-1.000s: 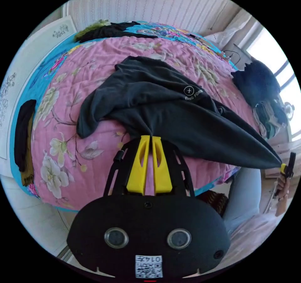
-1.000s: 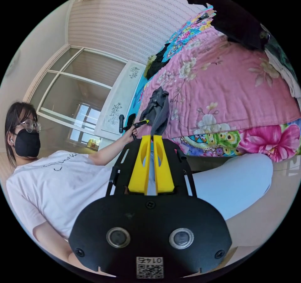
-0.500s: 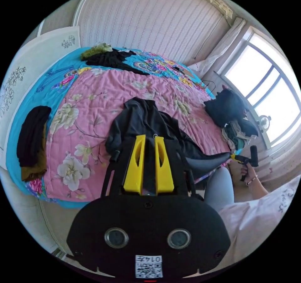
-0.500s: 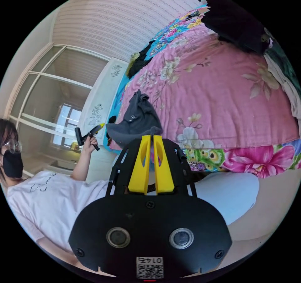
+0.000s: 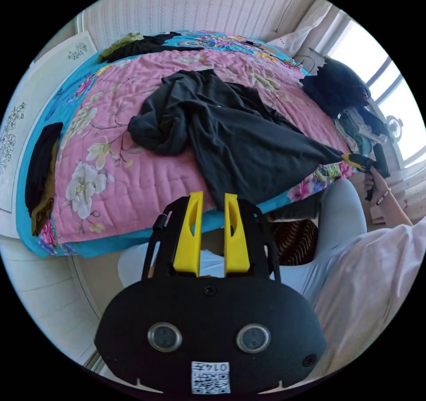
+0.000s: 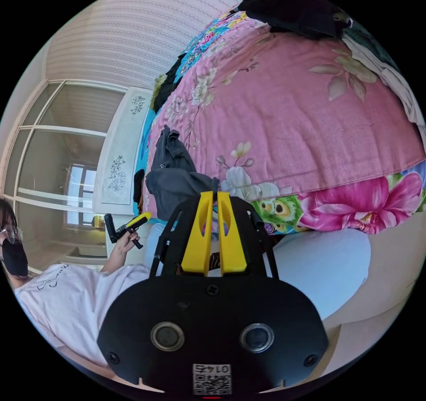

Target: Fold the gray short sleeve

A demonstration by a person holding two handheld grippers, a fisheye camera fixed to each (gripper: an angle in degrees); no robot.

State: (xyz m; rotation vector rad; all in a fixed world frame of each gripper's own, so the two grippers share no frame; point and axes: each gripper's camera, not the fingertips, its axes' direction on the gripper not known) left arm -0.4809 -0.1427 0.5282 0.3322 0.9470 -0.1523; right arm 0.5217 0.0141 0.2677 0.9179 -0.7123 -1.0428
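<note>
Since the frame half a second ago, my left gripper (image 5: pixel 212 196) has let go of the gray short sleeve shirt (image 5: pixel 230 139): its yellow jaws, then pinched on the cloth, now stand a narrow gap apart with nothing between them, just off the near hem over the edge of the bed. The shirt has also gone from a bunched heap to a wider spread. It is dark charcoal gray and matte, lying crumpled on the pink floral quilt (image 5: pixel 133 165); one sleeve is rolled into a thick lump toward the left of the left gripper view, the body fans out in broad soft folds, and one corner is drawn into a taut point toward the right gripper (image 5: pixel 355 161), held in the person's hand (image 5: pixel 377 188). In the right gripper view the jaws of that gripper (image 6: pixel 213 194) are nearly together with a pinch of the gray cloth (image 6: pixel 175 179) at their tips; the shirt hangs in a bundle over the quilt's edge just behind them. The left gripper (image 6: pixel 133 222) appears there too, gripped in the person's other hand (image 6: pixel 126 239), apart from the shirt. Beneath the quilt lies a blue floral sheet (image 5: pixel 49 108). A pile of dark clothes (image 5: pixel 341 90) sits at the far right corner of the bed, and a black garment (image 5: pixel 40 170) lies along its left edge.
</note>
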